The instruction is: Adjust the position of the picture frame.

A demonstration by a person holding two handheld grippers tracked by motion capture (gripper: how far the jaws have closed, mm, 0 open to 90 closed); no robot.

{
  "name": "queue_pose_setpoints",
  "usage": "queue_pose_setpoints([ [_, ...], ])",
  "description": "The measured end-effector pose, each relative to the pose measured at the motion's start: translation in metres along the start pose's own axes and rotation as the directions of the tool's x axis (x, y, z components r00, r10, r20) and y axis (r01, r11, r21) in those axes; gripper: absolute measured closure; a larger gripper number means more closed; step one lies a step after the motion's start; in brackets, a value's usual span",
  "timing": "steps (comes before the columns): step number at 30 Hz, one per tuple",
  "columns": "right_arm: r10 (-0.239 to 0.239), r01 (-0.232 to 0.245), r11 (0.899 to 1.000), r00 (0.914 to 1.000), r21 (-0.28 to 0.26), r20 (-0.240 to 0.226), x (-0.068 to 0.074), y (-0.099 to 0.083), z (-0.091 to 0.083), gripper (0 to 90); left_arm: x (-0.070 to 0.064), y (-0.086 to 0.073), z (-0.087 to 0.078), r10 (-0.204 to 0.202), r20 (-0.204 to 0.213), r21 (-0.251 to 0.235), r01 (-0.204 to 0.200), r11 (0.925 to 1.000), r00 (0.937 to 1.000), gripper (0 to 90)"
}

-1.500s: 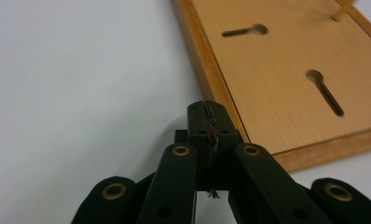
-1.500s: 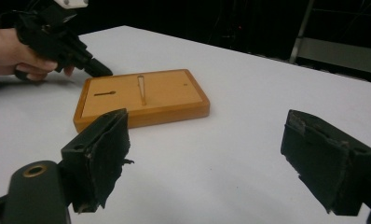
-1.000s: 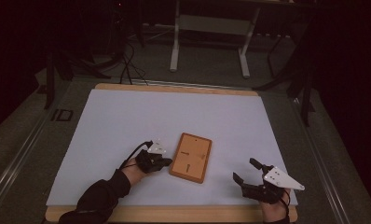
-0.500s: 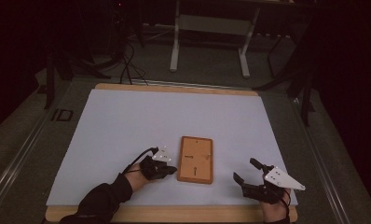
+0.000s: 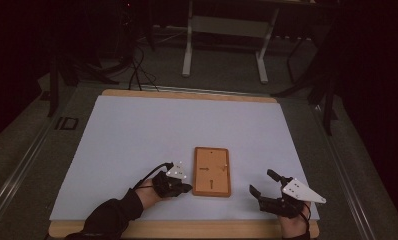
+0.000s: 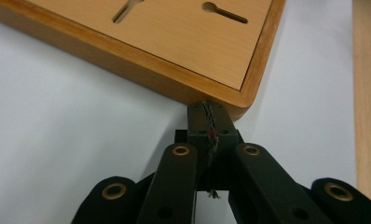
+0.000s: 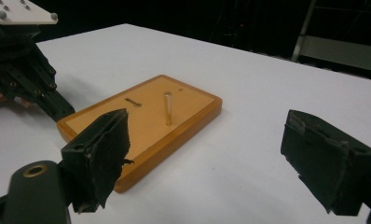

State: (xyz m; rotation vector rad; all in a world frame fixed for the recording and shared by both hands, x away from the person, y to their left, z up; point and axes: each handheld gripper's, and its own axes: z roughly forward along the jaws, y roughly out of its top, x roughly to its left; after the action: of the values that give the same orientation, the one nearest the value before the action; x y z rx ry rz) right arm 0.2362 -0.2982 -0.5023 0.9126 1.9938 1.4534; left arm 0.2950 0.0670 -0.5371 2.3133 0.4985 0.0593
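A flat wooden board (image 5: 212,171) with keyhole slots lies square to the table's front edge, on the white sheet. A short metal pin (image 7: 168,108) stands upright in it. My left gripper (image 5: 187,188) is shut with nothing in it. In the left gripper view its closed tips (image 6: 208,119) press against the board's rounded near corner (image 6: 239,100). My right gripper (image 5: 263,182) rests to the right of the board, apart from it, open. In the right gripper view its gap (image 7: 216,158) faces the board (image 7: 141,116), and the left gripper (image 7: 62,109) sits at the board's far corner.
A white sheet (image 5: 137,135) covers the wooden table, whose bare front edge (image 5: 187,229) runs close behind both hands. That edge also appears in the left gripper view (image 6: 367,93). Beyond the table stand a metal frame (image 5: 224,45) and floor cables (image 5: 132,65).
The board has turned from tilted to square with the table edge and shifted slightly right. My shut left gripper moved right and nearer along its corner. The right gripper stayed put.
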Motion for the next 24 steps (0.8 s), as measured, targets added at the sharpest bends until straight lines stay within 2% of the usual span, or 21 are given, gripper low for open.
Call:
queue_pose_setpoints([
  [10,0.0,0.0,1.0,1.0,-0.001,0.003,0.0,0.0,-0.001,14.9,-0.011,0.017,0.019,0.03,0.044,-0.005,-0.03,0.9996,0.9986,90.0],
  [15,-0.003,0.003,1.0,1.0,-0.005,0.004,-0.001,0.0,-0.002,14.9,-0.022,0.029,0.033,0.054,0.073,-0.011,-0.053,0.9985,0.9959,90.0],
  [24,-0.004,0.004,1.0,1.0,-0.007,0.004,-0.001,0.0,-0.002,14.8,-0.03,0.044,0.048,0.085,0.088,-0.004,-0.085,0.9964,0.9925,90.0],
])
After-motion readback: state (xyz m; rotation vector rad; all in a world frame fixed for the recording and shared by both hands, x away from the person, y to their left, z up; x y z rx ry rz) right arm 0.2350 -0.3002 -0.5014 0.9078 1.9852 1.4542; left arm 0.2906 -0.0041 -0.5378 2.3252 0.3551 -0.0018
